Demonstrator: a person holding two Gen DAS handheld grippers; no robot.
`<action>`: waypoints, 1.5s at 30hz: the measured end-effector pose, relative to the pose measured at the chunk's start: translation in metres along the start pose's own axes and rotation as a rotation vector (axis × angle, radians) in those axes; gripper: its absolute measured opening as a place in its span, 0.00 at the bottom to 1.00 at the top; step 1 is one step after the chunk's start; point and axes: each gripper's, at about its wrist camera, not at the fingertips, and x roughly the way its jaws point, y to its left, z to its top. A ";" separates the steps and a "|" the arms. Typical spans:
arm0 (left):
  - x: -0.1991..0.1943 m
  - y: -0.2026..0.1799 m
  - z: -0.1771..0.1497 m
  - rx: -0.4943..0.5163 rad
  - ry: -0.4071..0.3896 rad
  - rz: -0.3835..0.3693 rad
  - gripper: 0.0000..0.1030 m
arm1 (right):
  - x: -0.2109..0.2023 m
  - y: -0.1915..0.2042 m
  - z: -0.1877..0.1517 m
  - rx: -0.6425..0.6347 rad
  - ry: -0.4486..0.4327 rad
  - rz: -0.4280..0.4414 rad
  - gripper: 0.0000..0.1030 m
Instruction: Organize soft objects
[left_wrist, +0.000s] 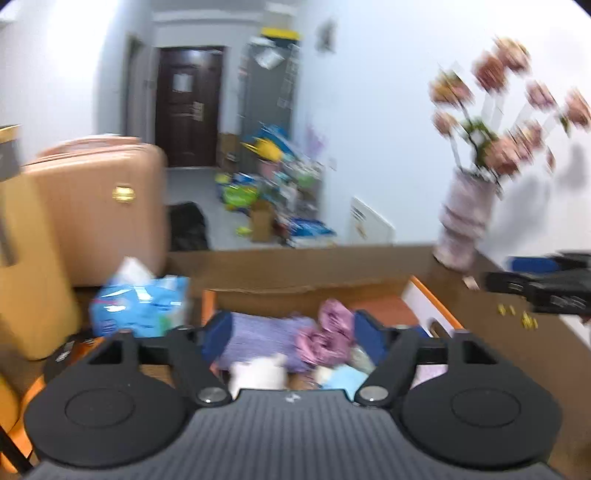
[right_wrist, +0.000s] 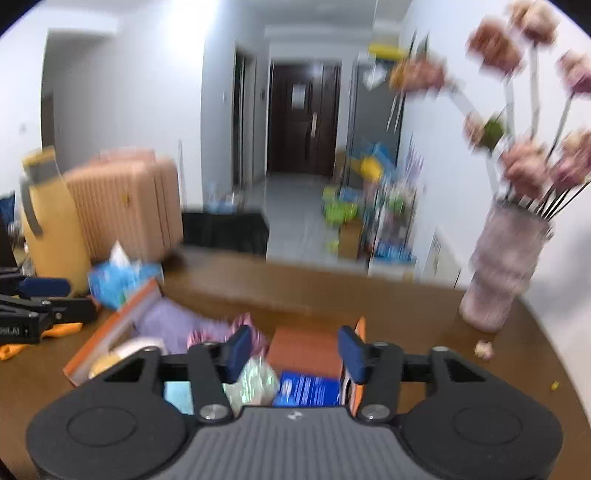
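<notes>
Purple cloth (left_wrist: 258, 332) and other soft things already lie in the orange box (left_wrist: 436, 306) below both claws, left (left_wrist: 291, 332) and right (right_wrist: 295, 349), each open and empty.

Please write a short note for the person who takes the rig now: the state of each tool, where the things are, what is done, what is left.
Left tool: open, empty, above the orange box.
Right tool: open, empty, above the same box.
In the box: purple cloth, pink cloth, blue packet.
Outside it: tissue pack on the table, left of the box.
Left: whether the tissue pack belongs in the box is unclear.
</notes>
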 end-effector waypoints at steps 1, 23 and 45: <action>-0.007 0.004 -0.002 -0.017 -0.036 0.025 0.83 | -0.011 0.001 -0.002 -0.001 -0.054 -0.012 0.92; -0.094 -0.029 -0.051 0.086 -0.329 0.100 0.99 | -0.099 0.015 -0.069 0.085 -0.389 -0.136 0.98; -0.307 -0.014 -0.266 0.103 -0.309 0.196 1.00 | -0.295 0.152 -0.284 0.061 -0.331 -0.099 1.00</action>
